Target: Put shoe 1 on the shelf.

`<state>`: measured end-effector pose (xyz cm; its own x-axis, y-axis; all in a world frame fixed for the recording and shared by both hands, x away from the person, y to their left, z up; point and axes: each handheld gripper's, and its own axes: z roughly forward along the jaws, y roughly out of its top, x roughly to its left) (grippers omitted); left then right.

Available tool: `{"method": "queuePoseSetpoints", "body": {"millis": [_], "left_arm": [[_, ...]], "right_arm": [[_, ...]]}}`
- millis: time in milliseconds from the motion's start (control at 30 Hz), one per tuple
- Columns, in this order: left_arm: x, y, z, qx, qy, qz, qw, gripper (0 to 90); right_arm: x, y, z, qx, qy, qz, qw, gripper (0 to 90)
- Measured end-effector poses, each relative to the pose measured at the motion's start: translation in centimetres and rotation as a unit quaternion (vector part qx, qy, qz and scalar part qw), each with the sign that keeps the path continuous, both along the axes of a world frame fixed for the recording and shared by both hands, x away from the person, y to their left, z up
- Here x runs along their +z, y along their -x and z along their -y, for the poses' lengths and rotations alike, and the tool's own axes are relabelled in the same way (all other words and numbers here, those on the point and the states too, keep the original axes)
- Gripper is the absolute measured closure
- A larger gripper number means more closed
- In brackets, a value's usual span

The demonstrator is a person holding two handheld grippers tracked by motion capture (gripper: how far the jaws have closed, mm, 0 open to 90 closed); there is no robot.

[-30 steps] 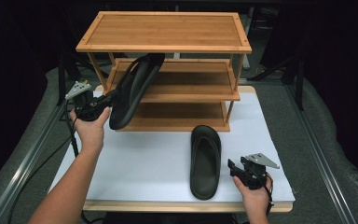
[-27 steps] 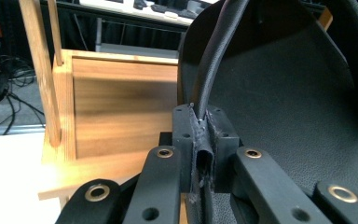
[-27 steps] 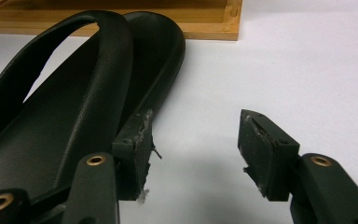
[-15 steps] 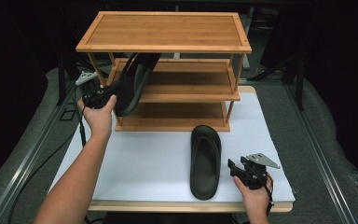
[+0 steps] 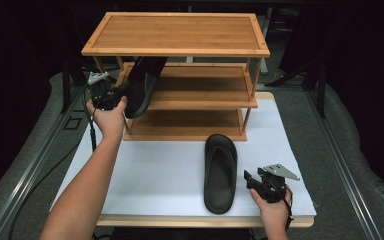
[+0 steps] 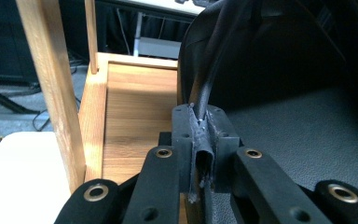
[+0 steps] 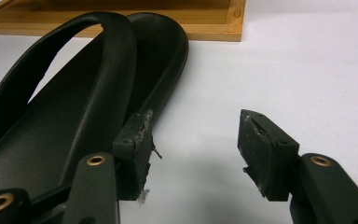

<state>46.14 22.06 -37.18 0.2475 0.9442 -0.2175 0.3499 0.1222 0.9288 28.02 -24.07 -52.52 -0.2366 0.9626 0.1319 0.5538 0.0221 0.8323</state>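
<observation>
1. Left claw [image 5: 121,93]: pinching the rim of a black sandal [image 5: 142,85]; in the left gripper view the rim [image 6: 204,93] runs between the closed pads.
2. Held sandal: tilted on edge at the left end of the wooden rack [image 5: 180,32], over the middle shelf [image 5: 205,92] and under the top shelf.
3. Second black sandal [image 5: 220,172]: flat on the white tabletop [image 5: 155,170], sole down, toe toward the rack's bottom shelf [image 5: 190,125].
4. Right claw [image 5: 250,179]: spread, nothing between its pads [image 7: 265,149], low over the tabletop just beside the second sandal's [image 7: 65,107] right edge.
</observation>
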Motion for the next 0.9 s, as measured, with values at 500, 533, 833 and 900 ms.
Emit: {"method": "queuePoseSetpoints", "body": {"millis": [500,533,833,900], "left_arm": [[-0.1,-1.4,2.0,0.031,-0.003,-0.020,0.9993,81.5],[-0.2,-1.4,2.1,0.029,0.004,-0.022,0.9993,80.8],[0.0,-1.3,2.4,-0.019,0.032,-0.005,0.9993,67.9],[0.1,-1.0,2.5,-0.034,0.027,-0.001,0.9991,64.5]], "right_arm": [[0.1,0.0,-0.2,0.005,-0.003,0.002,1.0000,45.2],[0.0,0.0,-0.2,0.005,-0.002,0.002,1.0000,45.2],[0.1,0.0,-0.2,0.007,-0.003,0.000,1.0000,45.2],[0.1,0.0,-0.2,0.008,-0.003,0.001,1.0000,45.2]]}}
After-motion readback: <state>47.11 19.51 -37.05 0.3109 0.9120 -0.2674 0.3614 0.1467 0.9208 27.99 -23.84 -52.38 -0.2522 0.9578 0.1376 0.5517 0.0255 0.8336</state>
